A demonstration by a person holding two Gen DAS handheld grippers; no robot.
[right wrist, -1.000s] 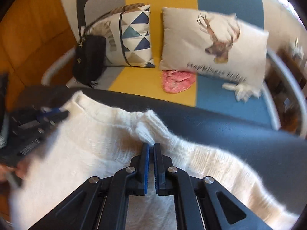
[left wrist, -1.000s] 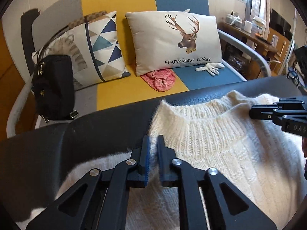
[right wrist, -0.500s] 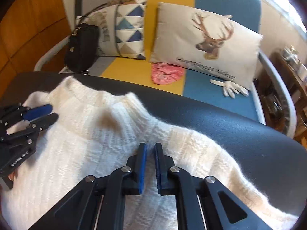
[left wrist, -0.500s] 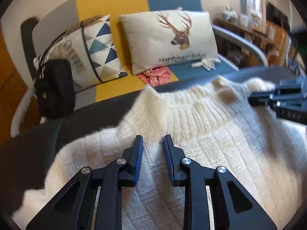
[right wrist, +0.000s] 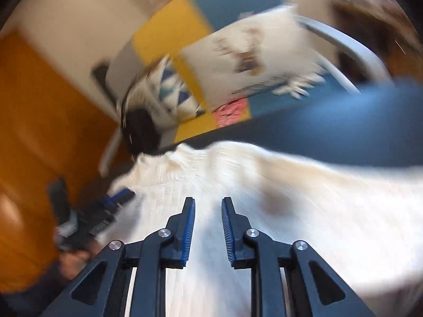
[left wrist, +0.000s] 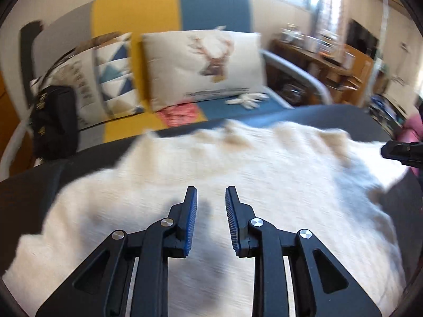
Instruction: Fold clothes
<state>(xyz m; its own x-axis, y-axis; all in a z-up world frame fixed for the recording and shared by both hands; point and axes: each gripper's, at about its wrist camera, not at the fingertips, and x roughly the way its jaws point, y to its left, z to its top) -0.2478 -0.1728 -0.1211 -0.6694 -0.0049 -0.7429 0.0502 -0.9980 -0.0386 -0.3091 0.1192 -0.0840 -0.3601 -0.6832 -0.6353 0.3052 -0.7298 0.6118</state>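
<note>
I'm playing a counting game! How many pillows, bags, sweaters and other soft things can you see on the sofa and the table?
Pillows: 2, the deer pillow and the triangle pillow
Black bags: 1
White sweaters: 1
Pink cloths: 1
White gloves: 1 bunch; too blurred to count singly
Total: 6

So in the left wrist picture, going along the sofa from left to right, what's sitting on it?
Black bag → triangle-patterned cushion → deer cushion, with a pink cloth at its foot → white glove.
</note>
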